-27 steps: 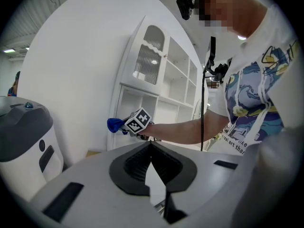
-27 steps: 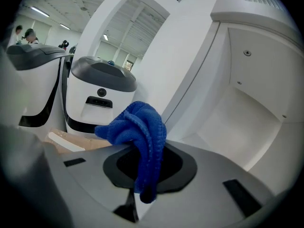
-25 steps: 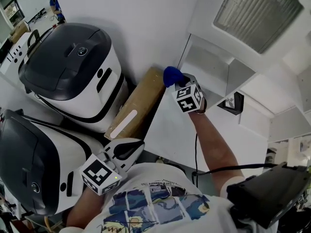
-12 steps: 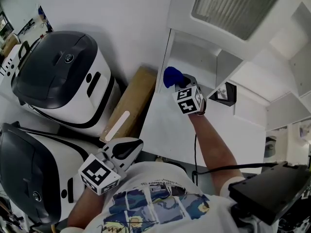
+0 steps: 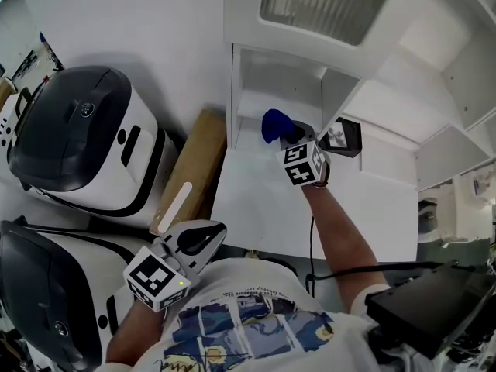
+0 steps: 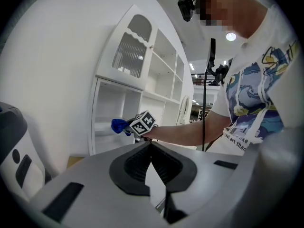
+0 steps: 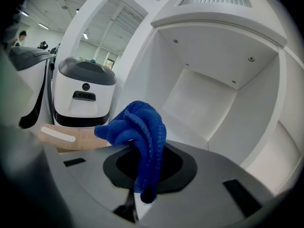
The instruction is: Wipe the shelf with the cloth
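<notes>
A bunched blue cloth (image 5: 274, 124) (image 7: 137, 133) (image 6: 118, 125) is pinched in my right gripper (image 5: 288, 134) (image 7: 142, 175), which is shut on it and held just in front of the open white shelf compartment (image 5: 280, 93) (image 7: 199, 103). The cloth hangs at the compartment's mouth, apart from its floor as far as I can tell. My left gripper (image 5: 203, 239) (image 6: 151, 156) stays low near the person's body, jaws shut with nothing between them. The white cabinet (image 6: 137, 80) stands against a white wall.
Two large white-and-black machines (image 5: 81, 138) (image 5: 46, 285) sit at the left. A long cardboard box (image 5: 190, 173) (image 7: 71, 137) leans between them and the cabinet. A slatted cabinet door (image 5: 322, 2) is above the compartment; further shelves (image 5: 457, 146) extend right. A small black framed object (image 5: 341, 136) stands beside the compartment.
The head view has swung so the shelf compartment sits more central. The right gripper with the cloth has come nearer the compartment's opening. The left gripper has held still.
</notes>
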Available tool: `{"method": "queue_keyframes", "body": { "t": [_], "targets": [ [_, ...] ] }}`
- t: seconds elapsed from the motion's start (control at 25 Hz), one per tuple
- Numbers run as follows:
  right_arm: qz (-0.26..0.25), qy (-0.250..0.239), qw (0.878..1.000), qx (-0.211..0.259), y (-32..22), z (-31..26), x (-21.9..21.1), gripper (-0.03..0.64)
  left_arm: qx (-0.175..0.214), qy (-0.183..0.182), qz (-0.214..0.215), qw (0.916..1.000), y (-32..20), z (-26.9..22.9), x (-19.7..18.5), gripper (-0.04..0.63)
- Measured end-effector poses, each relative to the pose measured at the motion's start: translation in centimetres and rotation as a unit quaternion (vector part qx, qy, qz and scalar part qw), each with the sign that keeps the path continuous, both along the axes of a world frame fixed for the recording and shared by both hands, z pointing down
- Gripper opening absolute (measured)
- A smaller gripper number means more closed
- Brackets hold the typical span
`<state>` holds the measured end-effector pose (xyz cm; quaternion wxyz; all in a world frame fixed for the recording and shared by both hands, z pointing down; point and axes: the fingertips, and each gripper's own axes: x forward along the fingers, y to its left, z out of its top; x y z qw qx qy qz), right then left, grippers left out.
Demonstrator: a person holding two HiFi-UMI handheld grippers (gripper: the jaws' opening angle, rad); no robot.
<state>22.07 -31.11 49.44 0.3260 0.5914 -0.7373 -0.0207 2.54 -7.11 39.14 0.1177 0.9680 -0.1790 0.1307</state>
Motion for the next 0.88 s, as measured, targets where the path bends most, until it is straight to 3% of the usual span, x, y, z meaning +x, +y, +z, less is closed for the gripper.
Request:
{"method": "queue_keyframes", "body": {
  "t": [0.88],
  "targets": [
    [0.042, 0.023, 0.999, 0.001, 4.4, 0.4, 9.8, 0.066, 0.002, -0.005, 0.056, 0.9984, 0.2, 0.2, 6.8, 0.011]
  ]
}}
